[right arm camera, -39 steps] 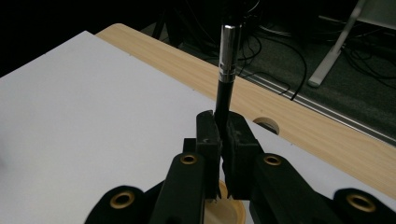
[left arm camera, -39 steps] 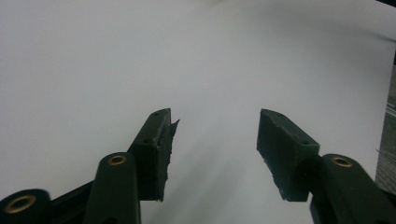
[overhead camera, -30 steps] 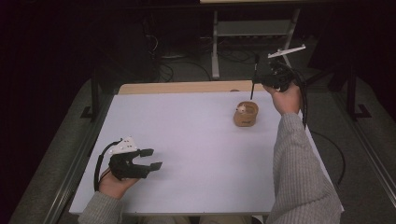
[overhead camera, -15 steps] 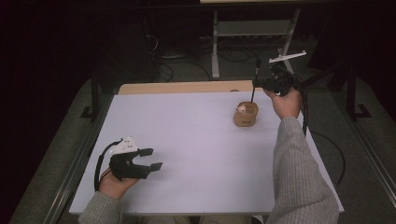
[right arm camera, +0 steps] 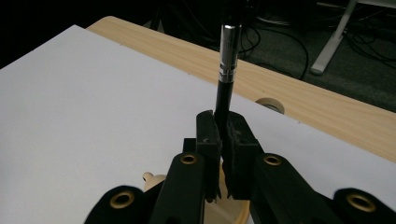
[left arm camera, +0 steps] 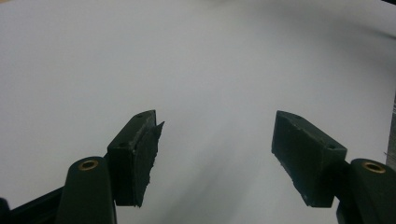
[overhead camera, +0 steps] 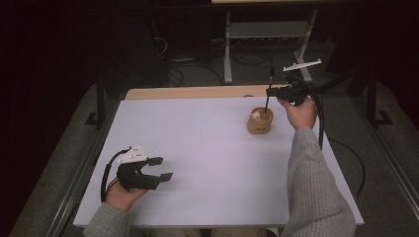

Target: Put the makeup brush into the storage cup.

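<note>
A small round wooden holder (overhead camera: 260, 122) stands on the white table sheet (overhead camera: 207, 148) at the far right, with something pale inside it. My right gripper (overhead camera: 271, 90) hovers just above the holder, shut on a black pencil (overhead camera: 268, 93) with a metal band near its top (right arm camera: 229, 56). The pencil stands nearly upright, its lower end down at the holder (right arm camera: 224, 196). My left gripper (overhead camera: 160, 168) rests at the near left of the sheet, open, nothing between its pads (left arm camera: 140, 149).
A strip of bare wooden tabletop (overhead camera: 197, 92) runs along the far edge of the sheet. Beyond it are a metal stand (overhead camera: 267, 29) and cables on a dark floor. A round grommet (right arm camera: 270, 103) sits in the wood behind the pencil.
My right gripper has shifted left and slightly down with the pencil, bringing it over the holder. The left gripper has stayed still.
</note>
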Available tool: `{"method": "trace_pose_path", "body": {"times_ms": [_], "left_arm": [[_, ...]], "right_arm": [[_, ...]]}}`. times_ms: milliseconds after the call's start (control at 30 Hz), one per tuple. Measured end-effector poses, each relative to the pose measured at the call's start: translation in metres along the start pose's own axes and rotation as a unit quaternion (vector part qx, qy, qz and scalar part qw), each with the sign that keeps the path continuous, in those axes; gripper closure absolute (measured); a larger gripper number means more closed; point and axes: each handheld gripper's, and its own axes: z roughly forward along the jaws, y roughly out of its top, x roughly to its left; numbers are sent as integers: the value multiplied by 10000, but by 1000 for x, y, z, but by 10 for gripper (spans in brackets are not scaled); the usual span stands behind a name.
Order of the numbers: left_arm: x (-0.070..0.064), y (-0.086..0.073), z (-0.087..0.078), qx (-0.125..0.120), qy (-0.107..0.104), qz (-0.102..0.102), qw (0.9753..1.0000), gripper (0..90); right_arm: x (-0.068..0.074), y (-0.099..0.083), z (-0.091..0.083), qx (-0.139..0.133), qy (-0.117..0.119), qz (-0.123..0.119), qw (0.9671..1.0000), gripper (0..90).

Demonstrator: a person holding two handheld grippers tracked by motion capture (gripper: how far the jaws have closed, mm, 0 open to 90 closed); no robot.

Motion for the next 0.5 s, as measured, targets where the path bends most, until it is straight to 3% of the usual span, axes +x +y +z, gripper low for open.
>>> {"method": "trace_pose_path", "body": {"times_ms": [500], "left_arm": [[1,-1,1,-16,1,-20,10000,308]], "right_arm": [[-2,-12,7,-33,11,84,10000,847]]}}
